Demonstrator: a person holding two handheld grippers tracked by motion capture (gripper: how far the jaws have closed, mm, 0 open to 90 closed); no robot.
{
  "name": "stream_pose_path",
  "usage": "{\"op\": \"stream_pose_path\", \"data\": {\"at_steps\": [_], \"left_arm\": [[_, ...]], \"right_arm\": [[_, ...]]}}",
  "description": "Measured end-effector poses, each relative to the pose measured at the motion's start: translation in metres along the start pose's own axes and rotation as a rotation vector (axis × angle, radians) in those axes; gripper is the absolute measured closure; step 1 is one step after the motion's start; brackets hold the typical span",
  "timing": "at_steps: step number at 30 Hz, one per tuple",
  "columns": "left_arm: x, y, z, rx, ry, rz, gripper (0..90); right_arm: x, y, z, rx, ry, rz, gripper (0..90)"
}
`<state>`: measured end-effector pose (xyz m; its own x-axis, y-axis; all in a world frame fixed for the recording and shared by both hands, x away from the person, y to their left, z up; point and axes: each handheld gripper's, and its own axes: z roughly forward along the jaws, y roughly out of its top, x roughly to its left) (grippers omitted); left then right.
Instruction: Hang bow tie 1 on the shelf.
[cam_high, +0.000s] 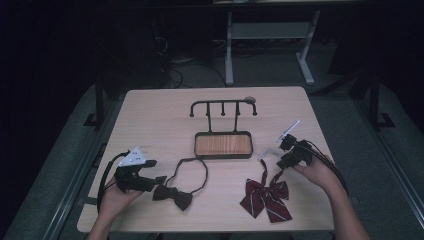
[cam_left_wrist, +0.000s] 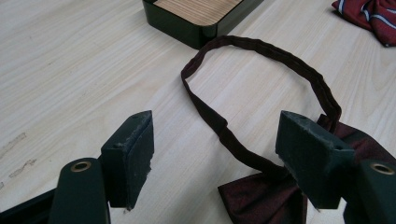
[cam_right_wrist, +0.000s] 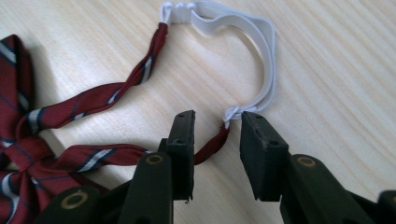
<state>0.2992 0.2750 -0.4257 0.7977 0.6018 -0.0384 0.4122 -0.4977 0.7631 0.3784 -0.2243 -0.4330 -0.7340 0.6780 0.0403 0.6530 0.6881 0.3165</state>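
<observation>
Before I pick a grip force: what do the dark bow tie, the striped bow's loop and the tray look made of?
Dark bow tie: woven fabric with a slight satin sheen, its band ribbed. Striped bow's loop: flat white elastic, probably, knotted to the red strap ends. Tray: wood-grain floor inside a glossy black rim, likely metal or plastic.

no readable text, labels, or numbers

The pale wooden counter carries a black hook stand at frame centre, a dark bow tie lower left, and a striped bow tie lower right.
</observation>
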Motion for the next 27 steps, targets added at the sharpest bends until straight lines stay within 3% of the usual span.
{"op": "stream_pose_path", "data": {"at_steps": [9,19,20,27], "left_arm": [[-0.0009,0.0009,0.0005,0.003,-0.008,0.007,27.9],[-0.0020,0.0017,0.0005,-0.008,-0.015,0.005,27.8],[-0.0017,0.0018,0.0001,-0.009,-0.017,0.002,27.7],[-0.0009,0.0020,0.0004,-0.003,-0.017,0.011,27.5]], "right_arm": [[-0.0051,-0.0004,0.0035,0.023,-0.031,0.044,69.4],[-0.0041,0.0004,0.0063,0.044,-0.029,0.028,79.7],[-0.0026,0.0009,0.0061,0.045,-0.044,0.017,84.6],[-0.0024,0.0012,0.0066,0.054,-0.038,0.011,85.3]]}}
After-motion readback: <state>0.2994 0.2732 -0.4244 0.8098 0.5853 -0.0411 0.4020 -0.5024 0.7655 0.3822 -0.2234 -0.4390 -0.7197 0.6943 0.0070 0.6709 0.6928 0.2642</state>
